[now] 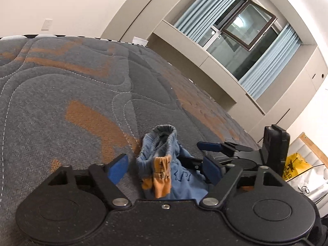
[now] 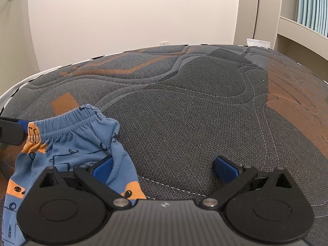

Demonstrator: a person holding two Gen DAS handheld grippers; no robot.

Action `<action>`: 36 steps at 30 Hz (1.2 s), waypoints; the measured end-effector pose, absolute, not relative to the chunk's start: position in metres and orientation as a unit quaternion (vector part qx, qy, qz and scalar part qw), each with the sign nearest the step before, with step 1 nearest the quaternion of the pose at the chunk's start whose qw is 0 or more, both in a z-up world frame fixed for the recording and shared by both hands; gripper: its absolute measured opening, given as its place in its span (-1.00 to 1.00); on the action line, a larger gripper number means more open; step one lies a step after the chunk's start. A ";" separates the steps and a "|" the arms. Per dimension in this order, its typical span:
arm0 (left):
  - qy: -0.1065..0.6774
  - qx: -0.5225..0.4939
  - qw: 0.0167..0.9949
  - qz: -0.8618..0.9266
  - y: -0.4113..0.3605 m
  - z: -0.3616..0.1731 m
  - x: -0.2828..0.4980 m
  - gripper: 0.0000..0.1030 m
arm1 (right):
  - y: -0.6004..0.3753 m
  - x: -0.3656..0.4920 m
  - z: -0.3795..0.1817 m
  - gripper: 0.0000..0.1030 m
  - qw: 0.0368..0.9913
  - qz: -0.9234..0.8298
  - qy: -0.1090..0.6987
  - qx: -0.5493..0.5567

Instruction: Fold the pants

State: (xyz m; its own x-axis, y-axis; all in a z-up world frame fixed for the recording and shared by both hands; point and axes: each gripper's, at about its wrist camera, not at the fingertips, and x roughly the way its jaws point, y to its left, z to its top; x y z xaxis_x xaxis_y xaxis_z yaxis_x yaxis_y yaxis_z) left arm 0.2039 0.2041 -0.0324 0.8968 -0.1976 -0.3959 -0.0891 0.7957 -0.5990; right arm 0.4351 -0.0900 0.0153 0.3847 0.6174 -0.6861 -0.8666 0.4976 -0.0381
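Pants (image 1: 162, 164): small blue pair with orange patches and dark line drawings, lying bunched on the mattress (image 1: 82, 86), near its front edge.
Waistband (image 2: 69, 124): elastic, gathered; in the right wrist view it runs roughly left to right across the top of the garment, with the legs trailing down toward the camera, so the long axis points from waistband back toward the person.
Waistband in left wrist view: seen end-on, the opening standing up and facing away from the camera, an orange patch folded at the near side.
Left gripper (image 1: 164, 170): released, blue fingers spread wide, the pants lying between them without being pinched.
Right gripper (image 2: 164, 169): released, fingers spread wide; its left finger (image 2: 103, 169) rests over the edge of the pants fabric, the other over bare mattress.
Right gripper seen from the left: just beside the pants, on their right side.
Mattress: grey quilted cover with orange patches.
Window (image 1: 242, 34): behind, with blue curtains.
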 end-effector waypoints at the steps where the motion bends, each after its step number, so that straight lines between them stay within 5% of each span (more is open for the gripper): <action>1: 0.227 -0.317 0.920 -0.026 0.204 -0.032 0.204 0.29 | -0.090 0.435 0.015 0.99 0.808 0.459 0.310 -0.201; 2: 0.231 -0.317 0.920 -0.024 0.205 -0.033 0.203 -0.02 | -0.090 0.435 0.015 1.00 0.808 0.459 0.310 -0.200; 5: 0.247 -0.322 0.914 -0.019 0.206 -0.038 0.208 -0.42 | -0.090 0.434 0.015 0.99 0.808 0.459 0.309 -0.200; 13: 0.247 -0.318 0.915 -0.018 0.205 -0.040 0.208 -0.38 | -0.090 0.434 0.015 0.99 0.810 0.459 0.307 -0.199; 23: 0.236 -0.331 0.914 -0.018 0.208 -0.046 0.204 -0.58 | -0.100 0.422 0.038 0.99 0.821 0.439 0.299 -0.211; 29: 0.230 -0.342 0.911 -0.021 0.210 -0.047 0.201 -0.58 | -0.157 0.350 0.064 0.99 0.880 0.340 0.253 -0.216; 36: 0.228 -0.344 0.911 -0.021 0.212 -0.049 0.199 -0.57 | -0.240 0.211 0.049 1.00 0.945 0.223 0.220 -0.095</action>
State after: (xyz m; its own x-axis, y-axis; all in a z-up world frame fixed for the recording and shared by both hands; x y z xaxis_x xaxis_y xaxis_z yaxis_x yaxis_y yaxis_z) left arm 0.1994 0.2122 -0.0493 0.8952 -0.1953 -0.4007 -0.1186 0.7623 -0.6363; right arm 0.2111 -0.2402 0.0491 0.8031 0.3801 -0.4589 -0.4641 0.8820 -0.0815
